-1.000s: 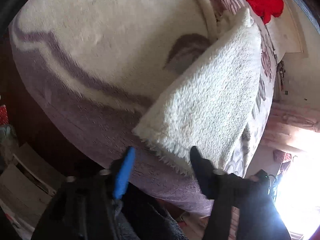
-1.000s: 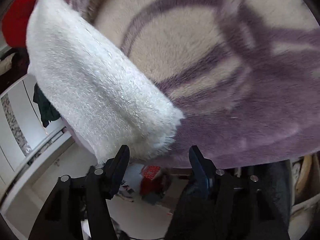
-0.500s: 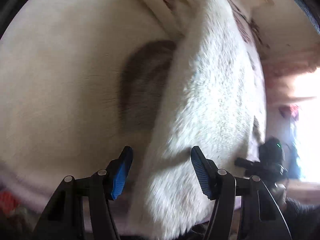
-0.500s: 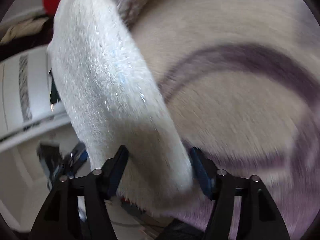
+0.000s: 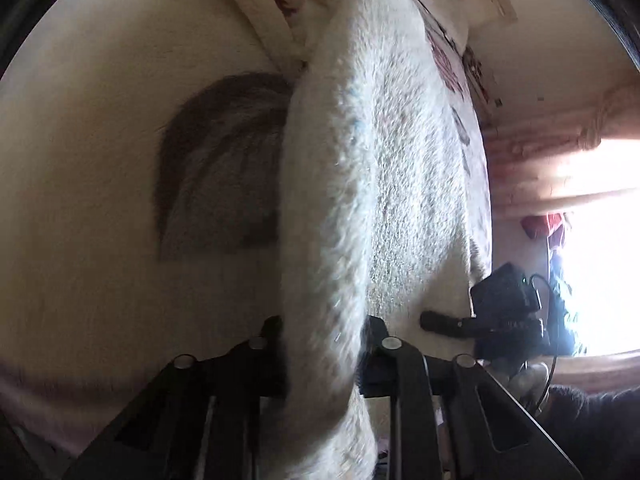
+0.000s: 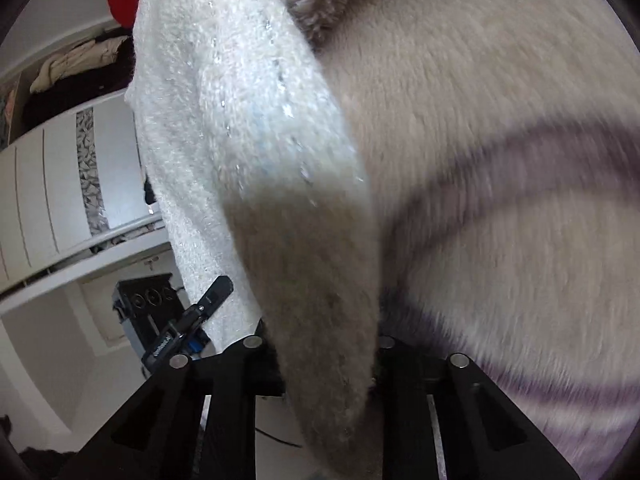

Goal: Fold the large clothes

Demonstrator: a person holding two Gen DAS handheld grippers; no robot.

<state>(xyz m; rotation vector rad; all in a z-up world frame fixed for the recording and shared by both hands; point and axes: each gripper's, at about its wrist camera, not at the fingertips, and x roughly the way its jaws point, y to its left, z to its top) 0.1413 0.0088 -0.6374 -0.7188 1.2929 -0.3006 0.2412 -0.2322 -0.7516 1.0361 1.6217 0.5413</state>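
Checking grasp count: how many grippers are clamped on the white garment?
2. The left gripper pinches the white garment at one near corner, the right gripper at the other. Their jaws just closed on it.

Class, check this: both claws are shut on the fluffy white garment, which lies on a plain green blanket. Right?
Not quite. The blanket is cream with purple swirls, as the right wrist view shows. The left claw and right claw are indeed shut on the fluffy white garment.

**Garment edge between both my jaws, over the bed**

The fluffy garment [image 5: 376, 184] lies on the blanketed bed [image 5: 100, 200], its near edge running back between my left gripper [image 5: 322, 332] jaws. My right gripper [image 6: 320, 344] straddles its other corner. A wardrobe [image 6: 52, 184] stands left of it, a window [image 5: 600, 248] right.
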